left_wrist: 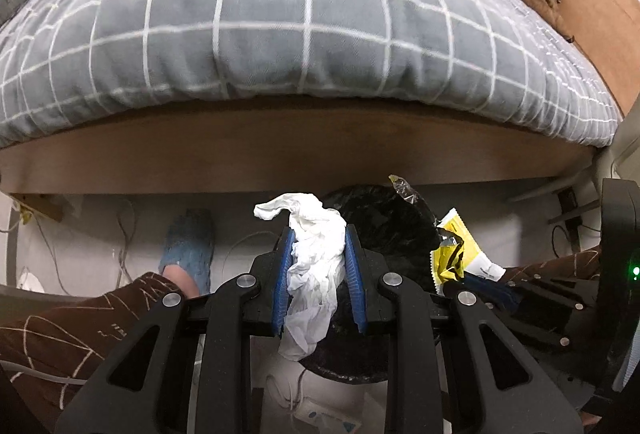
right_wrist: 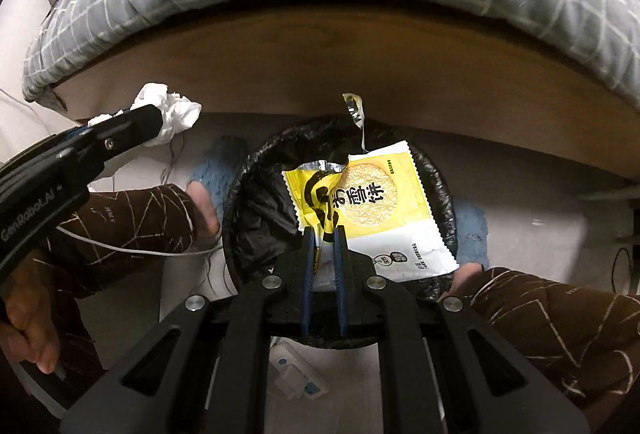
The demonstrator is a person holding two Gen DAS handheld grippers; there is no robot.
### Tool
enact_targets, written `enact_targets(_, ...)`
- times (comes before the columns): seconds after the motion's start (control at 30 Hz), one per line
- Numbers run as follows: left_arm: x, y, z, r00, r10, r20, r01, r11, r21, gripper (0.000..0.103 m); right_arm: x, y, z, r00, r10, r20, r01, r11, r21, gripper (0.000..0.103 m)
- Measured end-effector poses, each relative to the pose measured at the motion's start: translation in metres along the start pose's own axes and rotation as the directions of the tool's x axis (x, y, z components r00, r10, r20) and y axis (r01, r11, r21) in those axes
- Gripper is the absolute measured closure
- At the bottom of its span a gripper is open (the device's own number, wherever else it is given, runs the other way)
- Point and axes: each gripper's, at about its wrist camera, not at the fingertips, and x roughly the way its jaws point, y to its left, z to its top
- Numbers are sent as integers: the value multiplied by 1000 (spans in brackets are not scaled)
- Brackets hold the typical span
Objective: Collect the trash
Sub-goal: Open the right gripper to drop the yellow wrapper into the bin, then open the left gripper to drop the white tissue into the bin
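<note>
Right gripper [right_wrist: 323,234] clamped on the lower left edge of the yellow snack wrapper [right_wrist: 372,206]; wrapper fans up and right from the jaws, hanging directly over the black-lined bin [right_wrist: 256,202]. Judged the nearer hand for release: a straight drop lands inside.

Left gripper [left_wrist: 318,242] clamped on crumpled white tissue [left_wrist: 316,262], wad bulging above the tips and trailing below. From the right wrist view the tissue sits left of the bin rim, so that hand likely needs a short shift rightward.

Beyond: wooden bed frame [right_wrist: 320,66], grey checked duvet [left_wrist: 280,26].
</note>
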Motion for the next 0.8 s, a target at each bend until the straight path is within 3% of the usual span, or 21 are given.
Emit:
enact_targets(0.13, 1, 6, 1, 1000, -4, -7, 4, 1000, -18, 79, 6, 5, 2, 1000, 4, -9, -4, 1000, -10, 92)
enact_targets(0.2, 3, 7, 0, 1000, 1, -12, -1, 1000, -20, 79, 6, 6, 4, 1000, 6, -1, -6, 1000, -19, 78)
enact_targets(0.33, 6, 10, 0, 1000, 8, -26, -9, 1000, -26, 79, 3, 9, 7, 999, -28, 18, 28, 999, -28, 70)
enact_targets(0.5, 7, 10, -3, 999, 13, -37, -14, 1000, -25, 79, -11, 3, 8, 994, -68, 88, 68, 998, -1, 28)
enact_targets(0.63, 12, 7, -3, 999, 21, -42, -23, 999, -42, 79, -35, -11, 10, 976, -91, 198, 88, 996, 26, 15)
enact_targets(0.8, 17, -8, 0, 999, -12, -36, 10, 999, -39, 79, -43, -28, 8, 971, -104, 215, 97, 994, 43, 11)
